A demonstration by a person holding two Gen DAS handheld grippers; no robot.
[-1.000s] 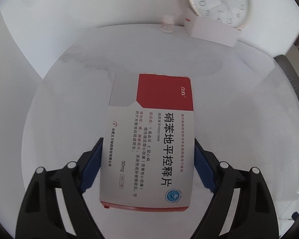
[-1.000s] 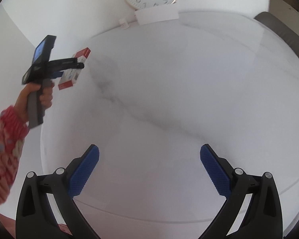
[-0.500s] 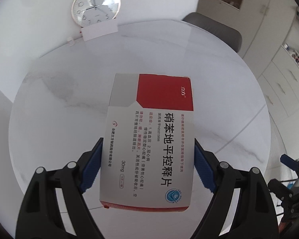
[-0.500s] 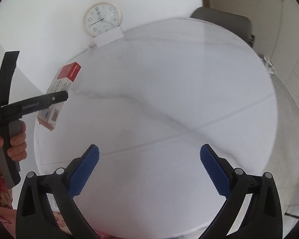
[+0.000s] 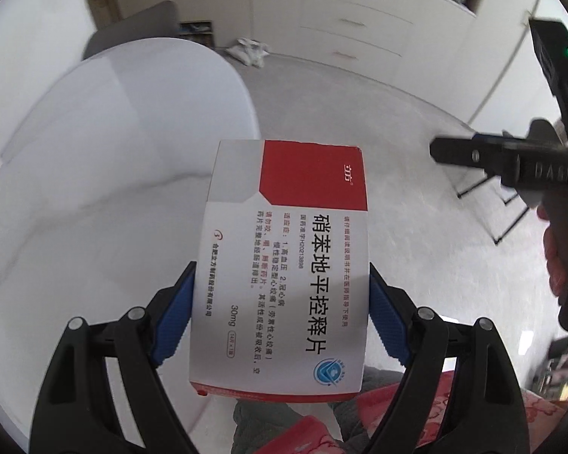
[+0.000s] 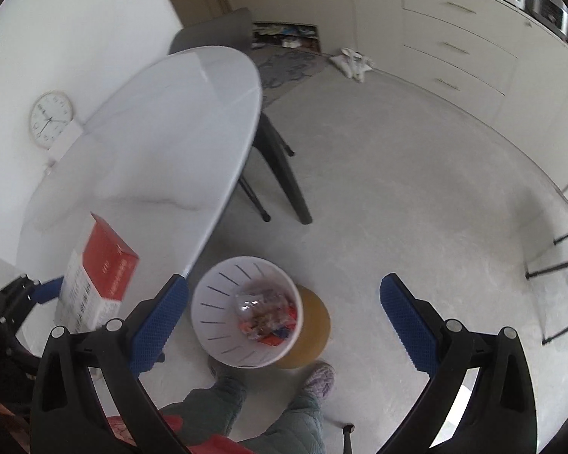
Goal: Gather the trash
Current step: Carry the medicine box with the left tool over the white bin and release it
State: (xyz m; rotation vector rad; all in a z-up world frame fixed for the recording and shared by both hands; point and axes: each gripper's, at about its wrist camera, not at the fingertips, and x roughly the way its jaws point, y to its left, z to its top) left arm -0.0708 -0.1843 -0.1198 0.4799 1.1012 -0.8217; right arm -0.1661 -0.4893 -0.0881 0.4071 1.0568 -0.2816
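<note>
Floor (image 6: 416, 196) (pale grey) spreads beyond the right gripper (image 6: 284, 325), fingers apart; white bin (image 6: 246, 325) lies between them. Left gripper (image 5: 280, 314) clamps the medicine box (image 5: 284, 272) beside the round table (image 5: 113, 151).

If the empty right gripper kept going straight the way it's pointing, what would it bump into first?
Probably the white trash bin on the floor: it sits just left of centre between the open right gripper's fingers. Depth is unclear, so it might narrowly miss and reach the floor.
</note>
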